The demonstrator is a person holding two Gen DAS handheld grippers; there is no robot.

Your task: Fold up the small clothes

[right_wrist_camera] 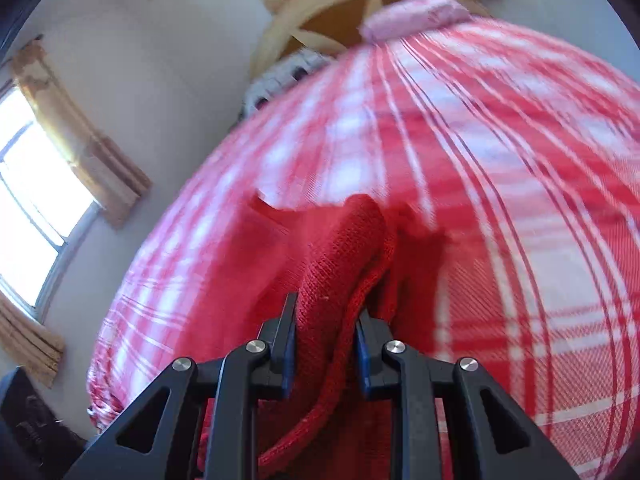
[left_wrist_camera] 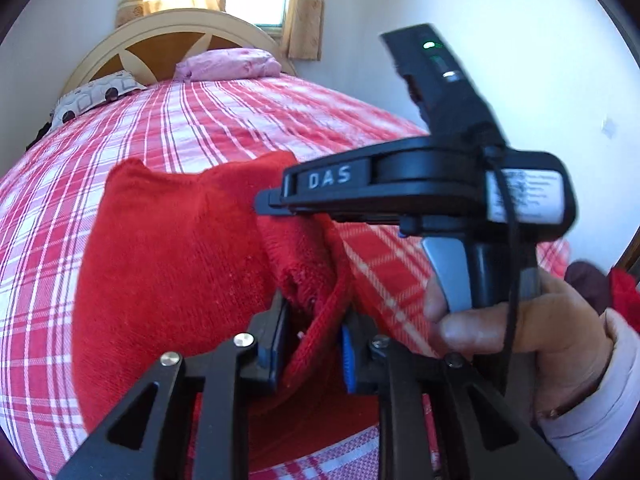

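Red knit top (left_wrist_camera: pixel 168 264) lies on the bed (left_wrist_camera: pixel 200 120), w/ pink pillow (left_wrist_camera: pixel 228 63) far behind it. Both jaws pinch its edge: left gripper (left_wrist_camera: pixel 312 344), right gripper (right_wrist_camera: pixel 326 344), which blocks the top's right side.

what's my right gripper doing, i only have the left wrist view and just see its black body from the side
Observer: The right gripper is shut on a thick fold of the red knitted garment.
Operator: anything over on the left wall
Observer: A second window with tan curtains, which your view lacks.
Operator: and below that
Observer: A dark object at the lower left edge, too cut off to identify.
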